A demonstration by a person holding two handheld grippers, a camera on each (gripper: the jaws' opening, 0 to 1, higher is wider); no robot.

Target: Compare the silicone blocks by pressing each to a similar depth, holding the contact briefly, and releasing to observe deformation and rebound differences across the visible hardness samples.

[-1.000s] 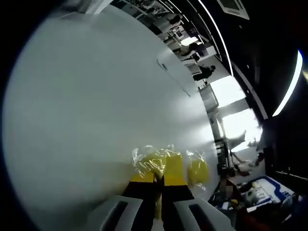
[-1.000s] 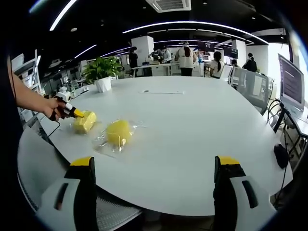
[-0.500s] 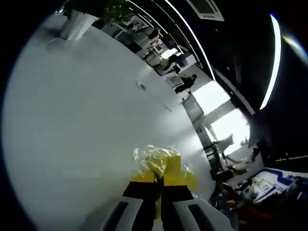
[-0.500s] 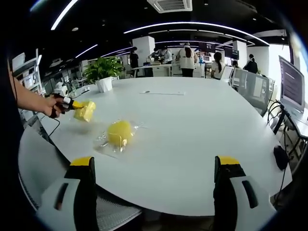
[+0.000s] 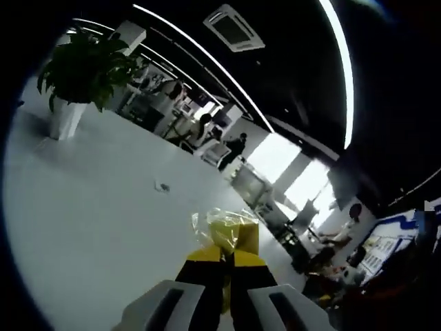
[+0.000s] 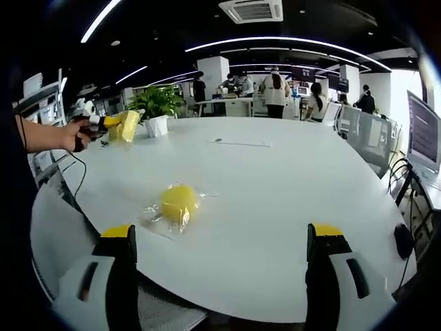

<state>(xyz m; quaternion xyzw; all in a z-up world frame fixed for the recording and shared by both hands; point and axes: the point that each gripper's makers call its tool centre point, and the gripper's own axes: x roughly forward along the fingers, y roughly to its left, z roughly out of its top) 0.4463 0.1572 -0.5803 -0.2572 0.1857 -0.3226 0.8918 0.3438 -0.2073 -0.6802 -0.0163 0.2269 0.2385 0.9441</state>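
We hold one bagged yellow block (image 5: 233, 233) pinched in our left gripper (image 5: 227, 265), lifted off the table (image 6: 289, 179). The second block (image 6: 178, 203) lies ahead and left of our right gripper (image 6: 224, 252), whose jaws stand spread wide.

The left claw (image 5: 226, 272) has yellow tips on black fingers with light grey bases. The right claw (image 6: 222, 265) has the same colours. A thin black cable (image 6: 77, 181) hangs below the bare hand (image 6: 74, 134).
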